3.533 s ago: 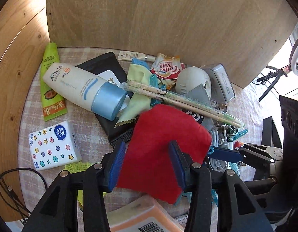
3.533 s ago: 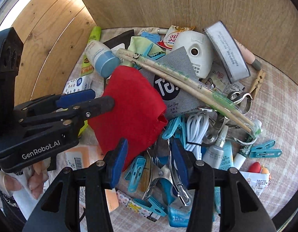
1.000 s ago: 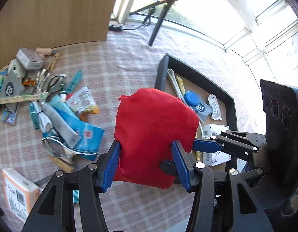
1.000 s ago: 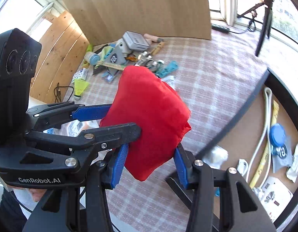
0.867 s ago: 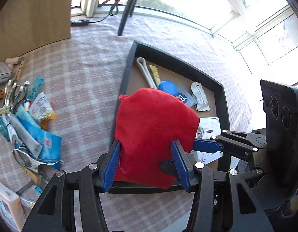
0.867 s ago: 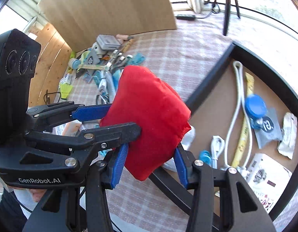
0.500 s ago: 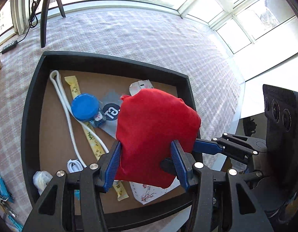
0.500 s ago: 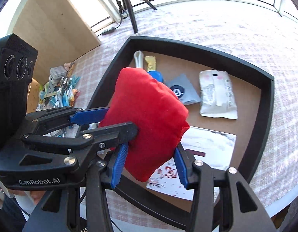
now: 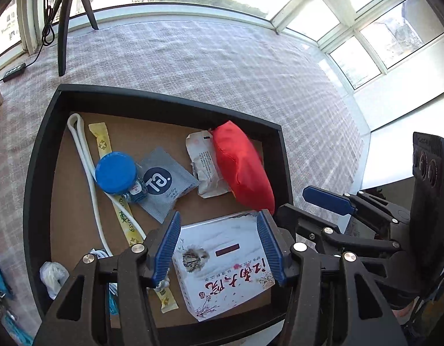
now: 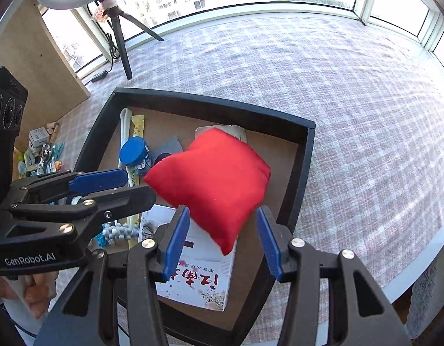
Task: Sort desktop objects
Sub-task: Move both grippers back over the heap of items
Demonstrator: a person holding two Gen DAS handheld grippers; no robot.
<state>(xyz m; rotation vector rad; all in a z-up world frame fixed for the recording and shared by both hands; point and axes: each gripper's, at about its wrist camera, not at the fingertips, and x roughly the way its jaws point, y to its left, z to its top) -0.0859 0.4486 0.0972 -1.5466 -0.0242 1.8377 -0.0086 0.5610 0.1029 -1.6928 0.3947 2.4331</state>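
Now both the left tongs (image 9: 219, 242) and right tongs (image 10: 223, 243), just spreading, pinch nothing, so the red pouch (image 10: 213, 183) drops into the black tray (image 10: 301, 173) onto its sorted items.

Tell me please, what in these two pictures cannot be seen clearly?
- White packet: right wrist view, nearly all behind the red pouch.
- Grey sachet: right wrist view, half behind the pouch.
- Pile of objects: right wrist view, too small.
- Box print: both views, too small to read.
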